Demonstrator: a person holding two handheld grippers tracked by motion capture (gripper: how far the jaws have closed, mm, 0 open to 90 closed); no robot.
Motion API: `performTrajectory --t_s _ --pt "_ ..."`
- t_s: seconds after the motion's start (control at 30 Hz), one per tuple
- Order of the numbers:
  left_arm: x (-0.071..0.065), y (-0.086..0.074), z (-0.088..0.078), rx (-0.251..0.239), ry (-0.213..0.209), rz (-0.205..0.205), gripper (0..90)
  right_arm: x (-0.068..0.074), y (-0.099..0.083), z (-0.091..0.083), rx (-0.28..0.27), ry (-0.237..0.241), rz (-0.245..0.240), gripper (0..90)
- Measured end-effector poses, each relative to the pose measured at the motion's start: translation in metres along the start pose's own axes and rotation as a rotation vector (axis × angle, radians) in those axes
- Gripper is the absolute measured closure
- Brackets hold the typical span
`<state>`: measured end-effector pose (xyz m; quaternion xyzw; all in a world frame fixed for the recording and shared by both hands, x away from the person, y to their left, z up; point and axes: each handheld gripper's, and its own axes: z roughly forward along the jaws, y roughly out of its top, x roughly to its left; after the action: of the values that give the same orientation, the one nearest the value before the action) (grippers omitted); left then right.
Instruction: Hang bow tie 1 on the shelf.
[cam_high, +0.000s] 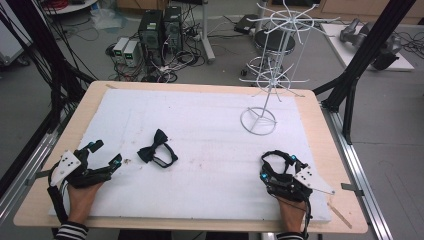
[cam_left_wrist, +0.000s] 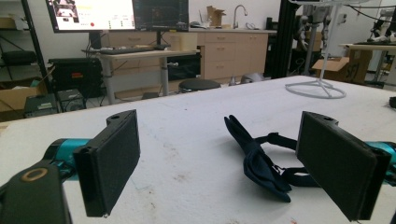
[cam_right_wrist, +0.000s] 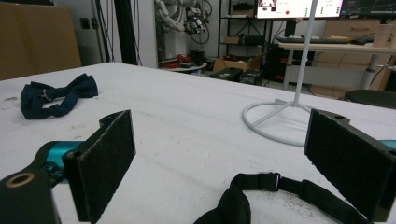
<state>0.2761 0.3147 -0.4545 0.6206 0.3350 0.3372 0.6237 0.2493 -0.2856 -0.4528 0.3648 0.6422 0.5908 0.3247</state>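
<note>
White foam padding (cam_high: 210, 165) covers the wooden table in a cluttered lab, computers and cables on the floor beyond it. We see a dark bow tie (cam_high: 157, 149) lying flat left of centre, its strap looped beside it, just ahead of the left gripper (cam_high: 106, 152), whose jaws stand wide apart with nothing between them; in the left gripper view the tie (cam_left_wrist: 256, 161) sits between the open pads, which suggests to us it is lined up for a pick. At the near right, the right gripper (cam_high: 274, 169) rests on the foam, jaws likewise spread, with a second black bow tie (cam_right_wrist: 280, 196) and its strap lying loose between them, ungrasped. A white wire display stand (cam_high: 264, 80) rises at the far right, its spokes bare, and we judge it the likely place to hang the ties.
</note>
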Motion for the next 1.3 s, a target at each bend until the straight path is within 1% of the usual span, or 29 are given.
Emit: performTrajectory --t_s 0.17,0.2,0.3,0.33,0.43,0.47,0.57,0.67,0.77,0.93,0.97,1.0,1.03,1.1,1.13,1.17,1.3 --pt "0.0 0.0 0.0 0.0 0.006 -0.003 14.2 0.0 0.0 0.0 -0.003 0.004 -0.005 8.1" --pt "0.0 0.0 0.0 0.0 0.006 -0.003 14.3 0.0 0.0 0.0 -0.007 0.003 -0.018 8.1" --pt "0.0 0.0 0.001 -0.001 0.005 -0.007 14.2 0.0 0.0 0.001 0.001 0.008 -0.016 8.1" --pt "0.0 0.0 0.0 0.001 0.005 -0.001 14.2 0.0 0.0 0.001 0.001 0.008 -0.016 8.1" --pt "0.0 0.0 -0.001 -0.004 0.007 -0.005 14.3 0.0 0.0 0.0 0.001 0.003 -0.011 8.1" --pt "0.0 0.0 0.0 -0.009 0.007 -0.012 14.2 0.0 0.0 0.0 0.001 0.002 -0.012 8.1" --pt "0.001 0.0 0.0 -0.005 0.004 -0.016 14.3 0.001 0.0 0.0 0.002 -0.003 -0.012 8.1" --pt "0.001 0.0 0.001 0.004 0.001 -0.016 14.2 0.001 0.0 0.0 0.001 -0.008 -0.023 8.1" --pt "0.001 0.0 0.001 0.011 0.003 -0.011 14.2 0.001 0.0 0.0 -0.001 -0.006 -0.022 8.1" --pt "0.001 0.001 0.002 0.013 0.006 -0.019 13.7 0.001 0.0 0.0 -0.006 -0.006 -0.014 8.1" --pt "0.002 0.001 0.002 0.022 0.003 -0.019 13.3 0.001 0.0 0.0 -0.005 -0.004 -0.015 8.1" --pt "0.002 0.002 0.004 0.044 -0.008 -0.02 13.2 0.001 0.0 0.0 -0.006 -0.004 -0.017 8.1" --pt "0.002 0.003 0.005 0.057 -0.006 -0.013 13.2 0.001 0.0 -0.001 -0.004 -0.003 -0.016 8.1" --pt "0.003 0.003 0.005 0.064 -0.005 -0.01 13.1 0.001 0.0 0.0 -0.005 -0.003 -0.015 8.1" --pt "0.004 0.006 0.005 0.076 -0.01 -0.018 13.1 0.001 0.0 0.0 -0.007 -0.002 -0.016 8.1" --pt "0.004 0.006 0.005 0.076 -0.01 -0.018 13.1 0.001 0.0 0.0 -0.008 -0.003 -0.016 8.1" --pt "0.008 0.016 0.004 0.107 -0.021 -0.01 13.1 0.001 0.0 0.0 -0.007 -0.001 -0.014 8.1"
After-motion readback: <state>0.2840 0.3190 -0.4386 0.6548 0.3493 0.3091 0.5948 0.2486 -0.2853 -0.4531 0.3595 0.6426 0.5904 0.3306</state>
